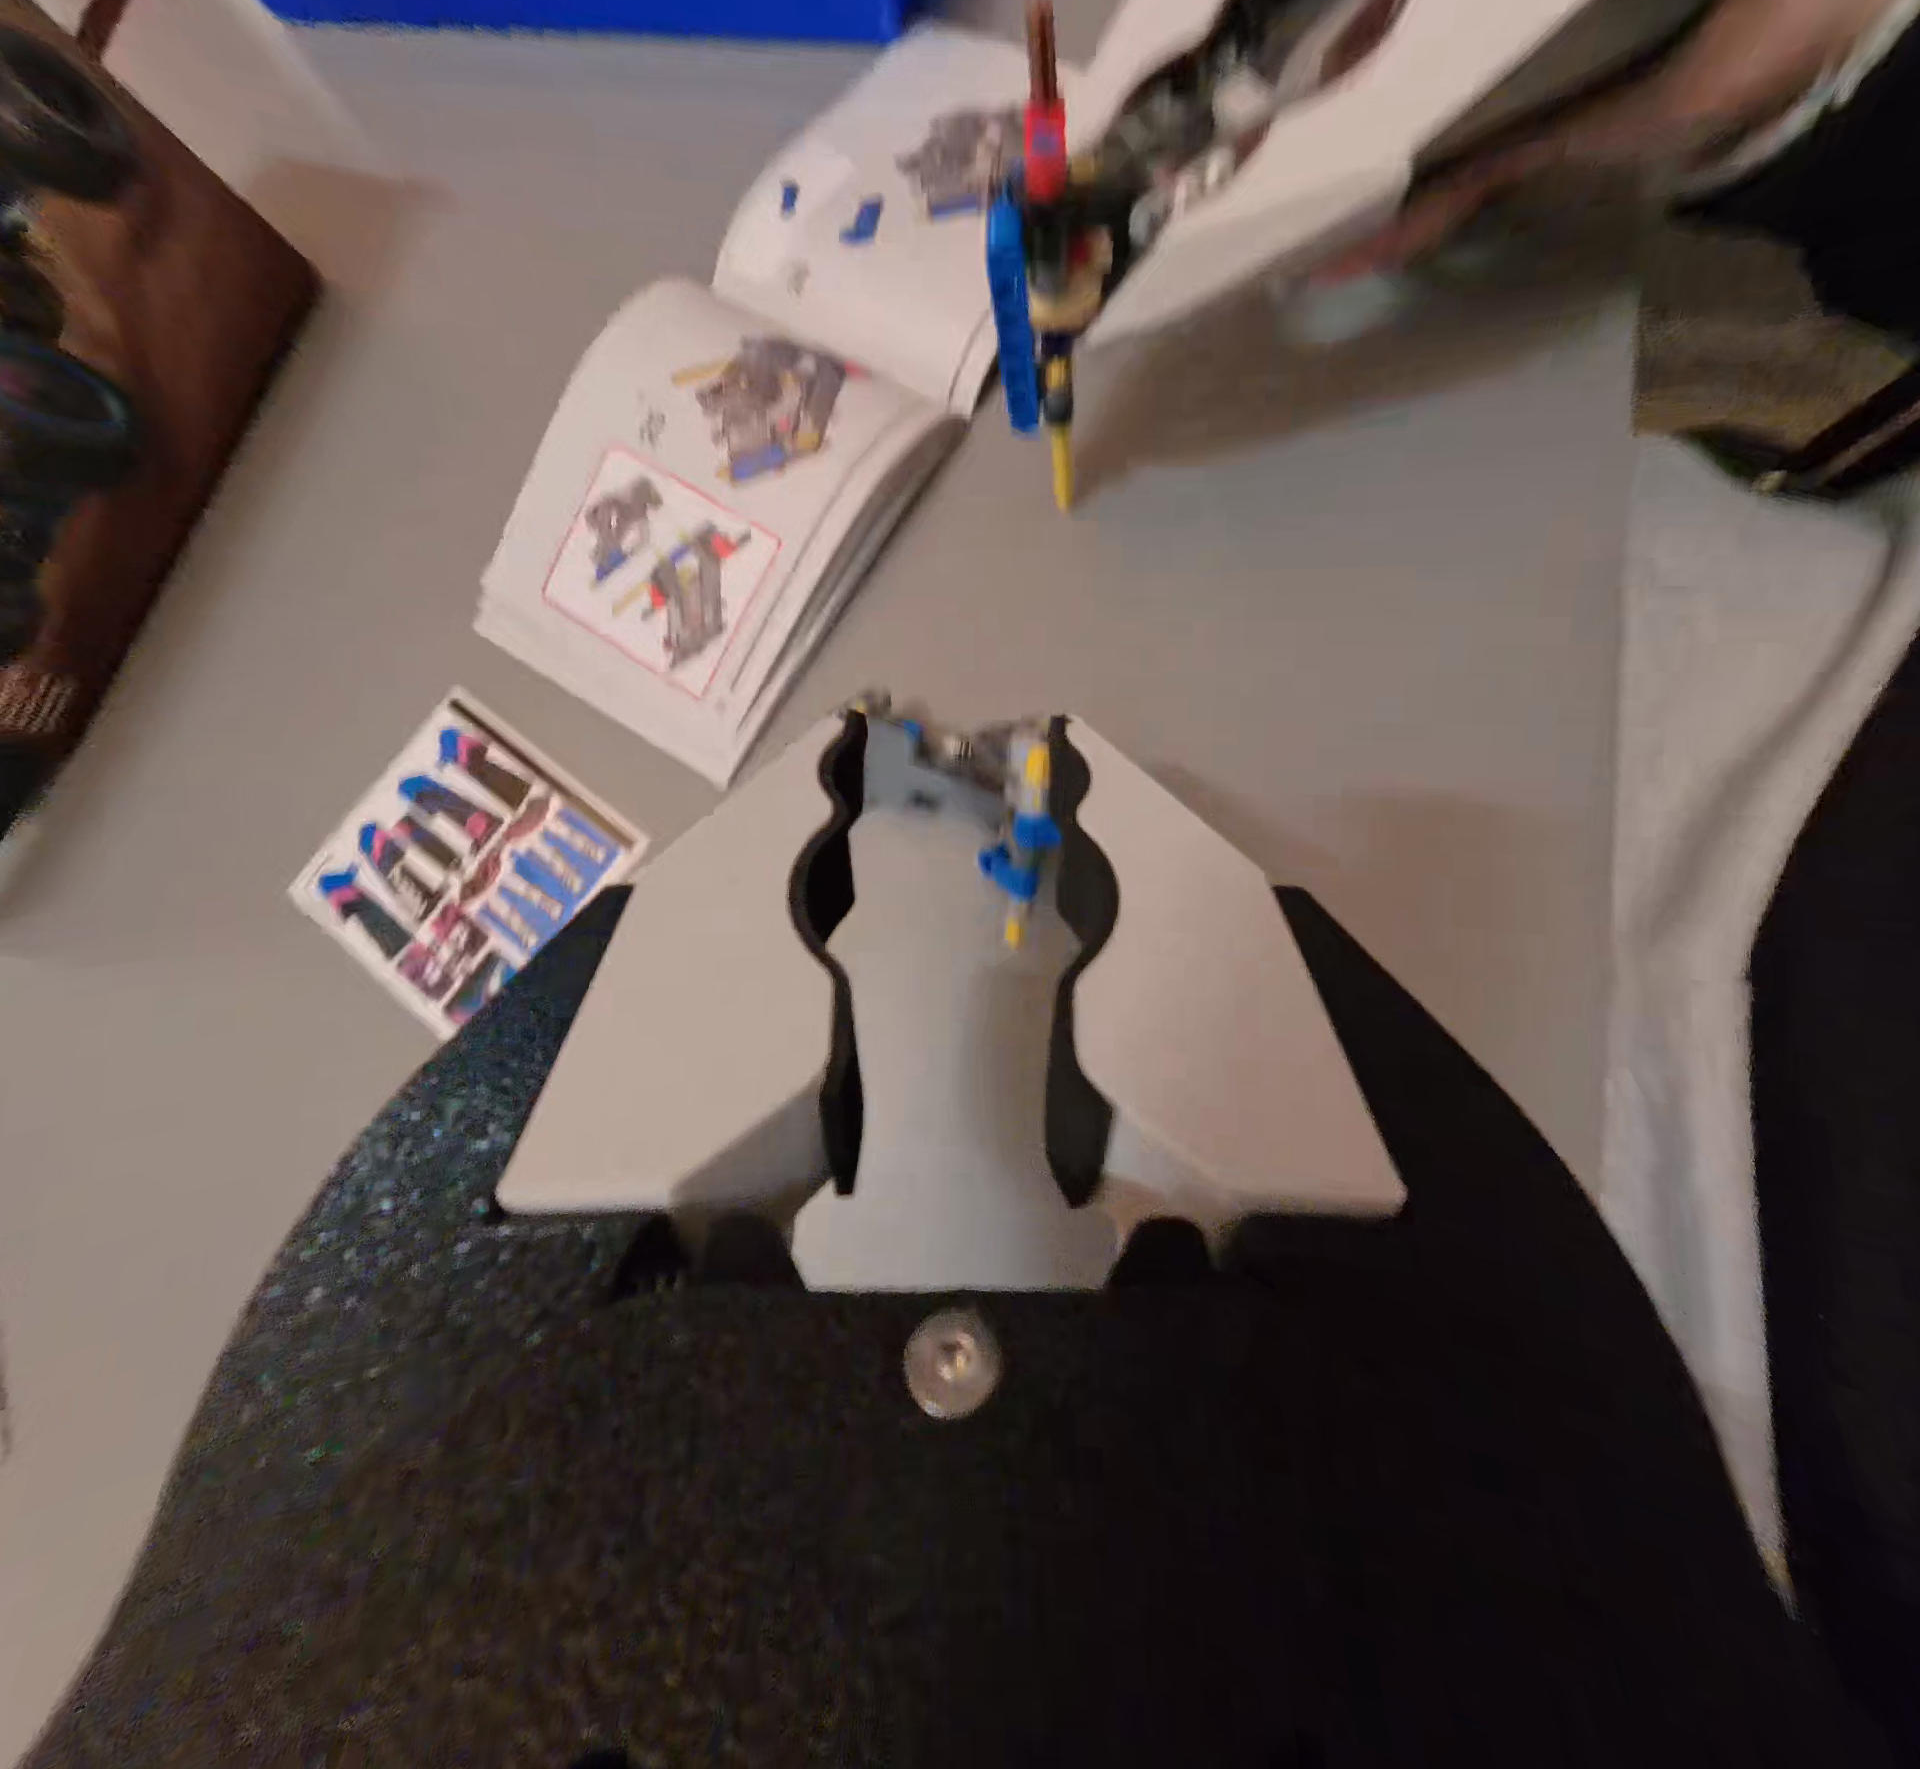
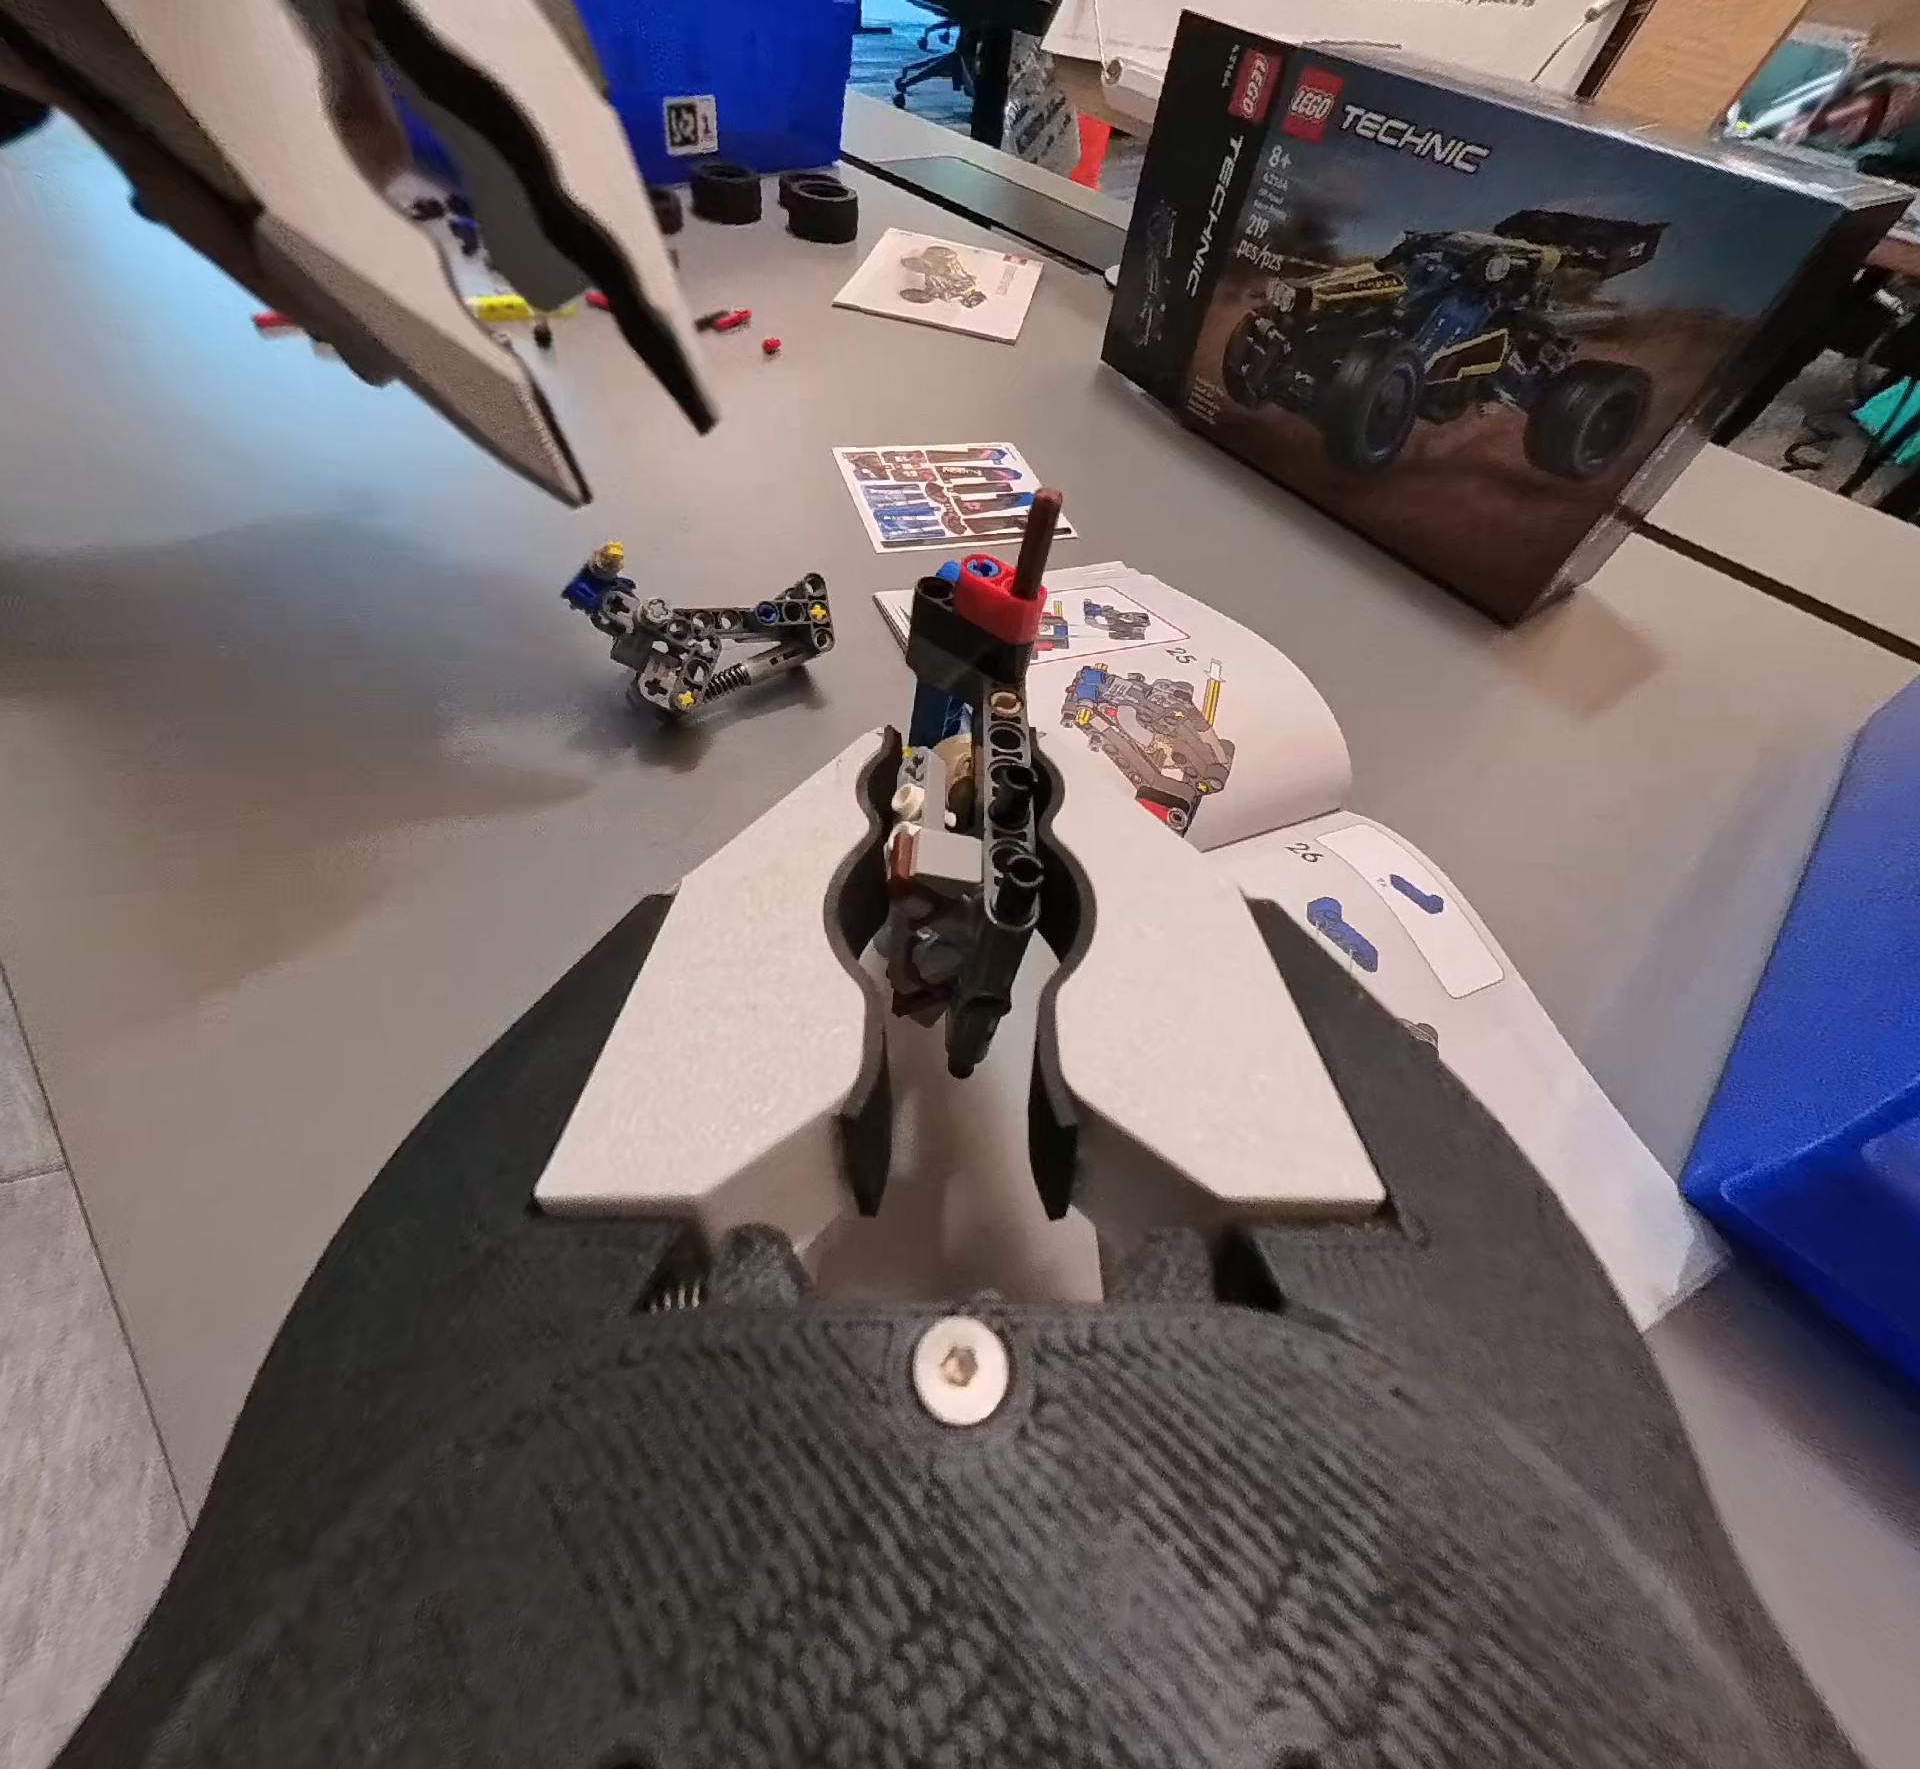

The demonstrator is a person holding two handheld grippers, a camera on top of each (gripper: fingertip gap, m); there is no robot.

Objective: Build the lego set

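Observation:
My right gripper (image 2: 956,763) is shut on a Lego subassembly (image 2: 987,784) of black beams, a red connector, a blue part and a brown axle sticking up. It holds this above the table. In the left wrist view the right gripper (image 1: 1101,265) shows at the upper right with the same subassembly (image 1: 1013,296). My left gripper (image 1: 956,732) is open and empty. It hovers above a second, grey suspension subassembly (image 1: 997,815) with blue and yellow parts, which lies on the table (image 2: 707,639). The left gripper (image 2: 644,457) shows at the upper left of the right wrist view.
An open instruction booklet (image 2: 1195,732) and a sticker sheet (image 2: 945,493) lie on the grey table. The Lego box (image 2: 1455,317) stands at the back right. Blue bins sit at the back (image 2: 727,57) and right (image 2: 1829,1044). Black tyres (image 2: 774,197) and loose small parts (image 2: 499,306) lie at the back. My right fingertips sit around 10 centimeters from my left ones.

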